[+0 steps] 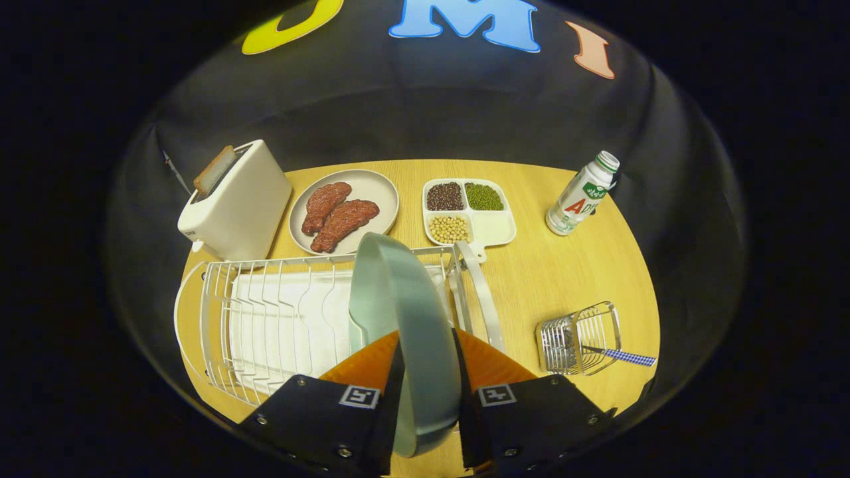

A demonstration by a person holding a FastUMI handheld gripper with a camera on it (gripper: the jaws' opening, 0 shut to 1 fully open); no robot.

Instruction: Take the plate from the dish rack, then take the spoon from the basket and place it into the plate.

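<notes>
My gripper (426,392) is closed on the plate (405,312): both fingers (392,398) press its rim from either side, plate edge-on between them, pale green, held upright and tilted a bit toward the left. The plate's upper part sits over the right end of the dish rack (265,312), just ahead of my fingers; can't tell whether its bottom edge touches the rack wires or is clear of them. The rack is white wire with a white drip tray under it, on the wooden table (564,279). Spoon (621,356) lies in the small wire basket (578,345) to the right of the rack, its blue checked handle sticking out of the basket's right side; basket is near my right finger but apart from it. Beyond the rack: white toaster (236,202) with a slice of bread (214,169) standing in its slot, a round plate with two pieces of meat (339,216), and a divided tray (468,211) holding dark, green and yellow beans in three compartments. A white bottle with a green cap (584,192) stands tilted-looking at the far right of the table, well apart from the basket.
</notes>
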